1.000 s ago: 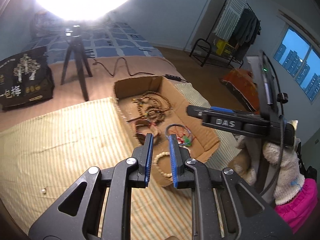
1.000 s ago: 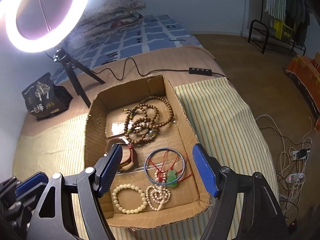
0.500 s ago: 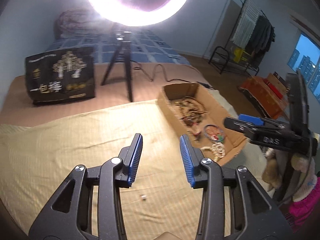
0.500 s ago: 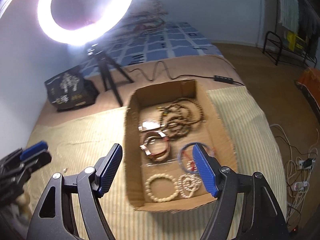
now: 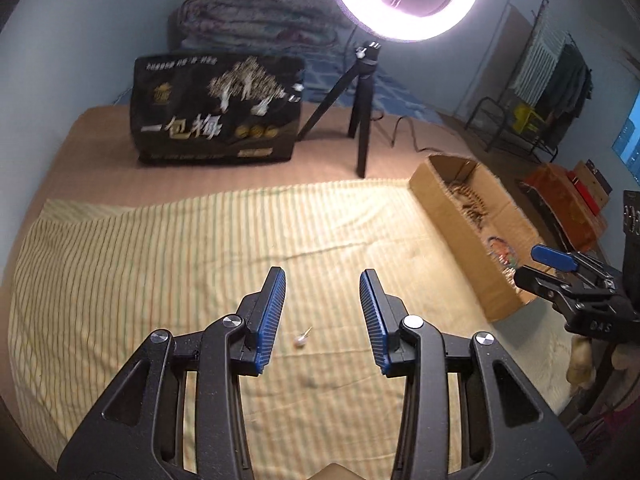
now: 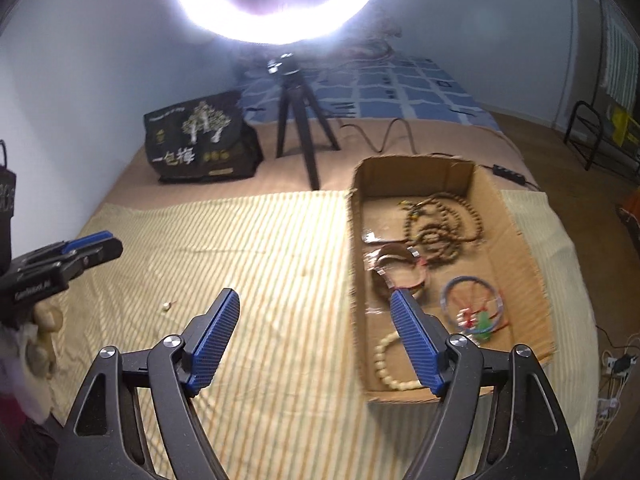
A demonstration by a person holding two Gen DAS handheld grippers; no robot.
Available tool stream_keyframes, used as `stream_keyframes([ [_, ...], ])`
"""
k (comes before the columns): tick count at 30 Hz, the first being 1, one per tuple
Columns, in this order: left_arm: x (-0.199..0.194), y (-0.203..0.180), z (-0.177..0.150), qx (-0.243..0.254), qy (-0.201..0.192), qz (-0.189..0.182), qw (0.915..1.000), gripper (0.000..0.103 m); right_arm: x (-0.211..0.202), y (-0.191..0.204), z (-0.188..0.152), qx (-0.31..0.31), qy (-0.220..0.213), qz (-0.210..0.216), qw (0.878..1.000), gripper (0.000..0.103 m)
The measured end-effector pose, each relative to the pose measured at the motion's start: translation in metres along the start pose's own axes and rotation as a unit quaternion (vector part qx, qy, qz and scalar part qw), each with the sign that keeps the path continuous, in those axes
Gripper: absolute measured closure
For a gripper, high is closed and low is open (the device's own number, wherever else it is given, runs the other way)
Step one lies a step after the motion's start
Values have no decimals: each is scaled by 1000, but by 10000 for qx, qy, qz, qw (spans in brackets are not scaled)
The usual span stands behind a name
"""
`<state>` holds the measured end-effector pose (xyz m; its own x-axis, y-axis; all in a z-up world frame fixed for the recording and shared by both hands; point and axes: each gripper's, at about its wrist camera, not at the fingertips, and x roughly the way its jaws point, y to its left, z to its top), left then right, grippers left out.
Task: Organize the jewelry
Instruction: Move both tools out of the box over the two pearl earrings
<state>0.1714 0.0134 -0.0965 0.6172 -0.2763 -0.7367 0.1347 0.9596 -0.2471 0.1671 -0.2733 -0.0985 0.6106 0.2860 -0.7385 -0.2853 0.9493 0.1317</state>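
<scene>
The right gripper (image 6: 314,336) hangs wide open over the striped cloth (image 6: 256,248), its right finger overlapping the cardboard box (image 6: 516,240) of bracelets.

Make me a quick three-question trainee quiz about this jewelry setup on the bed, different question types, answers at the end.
1. True or false: the small pale earring lies inside the brown cardboard box.
2. Multiple choice: the left hand-held gripper is A) shut on beads, B) open and empty, C) out of view.
3. Fill in: the earring rests on the yellow striped ____.

Key: 1 false, it lies outside the box, just ahead of the left hand-held gripper. 2 B. 3 cloth.
</scene>
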Motion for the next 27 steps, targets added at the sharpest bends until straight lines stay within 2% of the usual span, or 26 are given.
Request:
stream_keyframes([
  [5, 16, 15, -14, -77, 310, 3, 9995, 64, 17, 21, -15, -258, 371, 156, 9989, 25],
  [10, 28, 17, -27, 48, 521, 28, 9986, 64, 37, 41, -34, -549, 663, 262, 9959, 25],
  [18, 46, 11, -41, 269, 734, -54, 9969, 64, 54, 68, -54, -1139, 824, 316, 9896, 25],
  [22, 52, 9, -45, 330, 809, -75, 9961, 64, 61, 72, -61, -1239, 903, 357, 9875, 26],
  [25, 56, 8, -46, 375, 823, -69, 9959, 64, 67, 72, -63, -1241, 1028, 443, 9859, 43],
  [27, 59, 7, -47, 421, 830, -55, 9956, 64, 71, 72, -65, -1216, 1078, 489, 9855, 48],
])
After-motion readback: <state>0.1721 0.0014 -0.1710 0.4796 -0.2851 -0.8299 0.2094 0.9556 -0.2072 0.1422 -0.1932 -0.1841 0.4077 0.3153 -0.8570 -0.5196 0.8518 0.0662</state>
